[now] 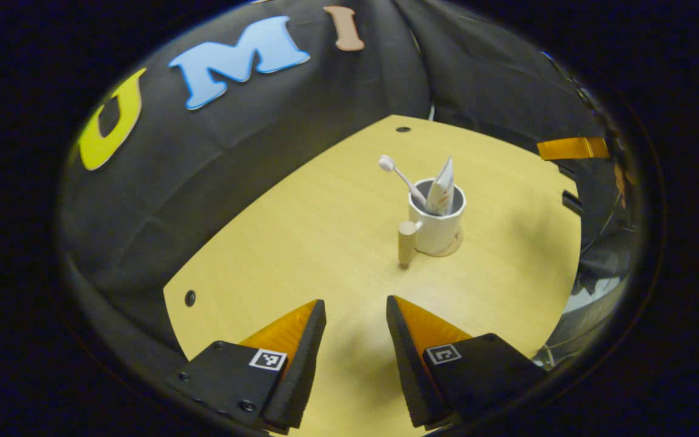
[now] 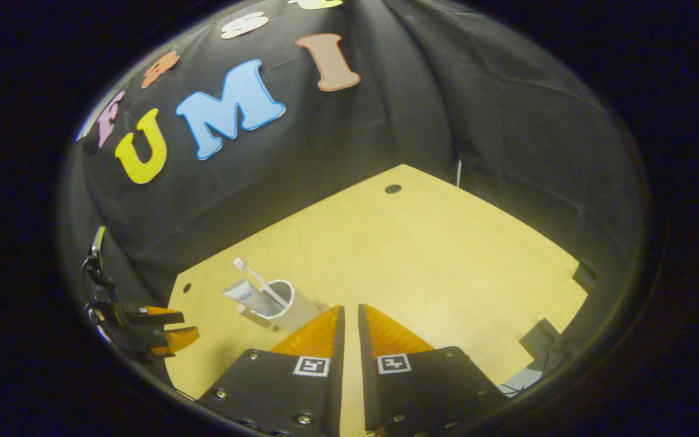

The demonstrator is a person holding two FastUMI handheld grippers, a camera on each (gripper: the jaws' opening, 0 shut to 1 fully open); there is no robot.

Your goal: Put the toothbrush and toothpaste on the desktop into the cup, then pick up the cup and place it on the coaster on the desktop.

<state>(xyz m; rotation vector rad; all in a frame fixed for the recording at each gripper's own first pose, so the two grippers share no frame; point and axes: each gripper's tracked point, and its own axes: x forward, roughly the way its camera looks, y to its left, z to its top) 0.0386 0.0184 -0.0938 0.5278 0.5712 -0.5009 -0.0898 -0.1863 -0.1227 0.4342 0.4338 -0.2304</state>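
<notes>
White cup [image 1: 438, 223] with toothbrush [image 1: 402, 179] and toothpaste [image 1: 442, 185] sits on coaster [image 1: 454, 247], 12 o'clock of left gripper [image 1: 356, 312], spread wide, empty. Right gripper [image 2: 350, 320] nearly closed, empty. Retreat straight back, avoid handle [image 1: 408, 241].

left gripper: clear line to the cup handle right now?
Probably yes. The left gripper is open and points at the cup, whose handle faces it. Only bare desktop lies between.

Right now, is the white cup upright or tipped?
Upright: the white cup stands on the round coaster, white toothbrush and toothpaste tube inside.
</notes>
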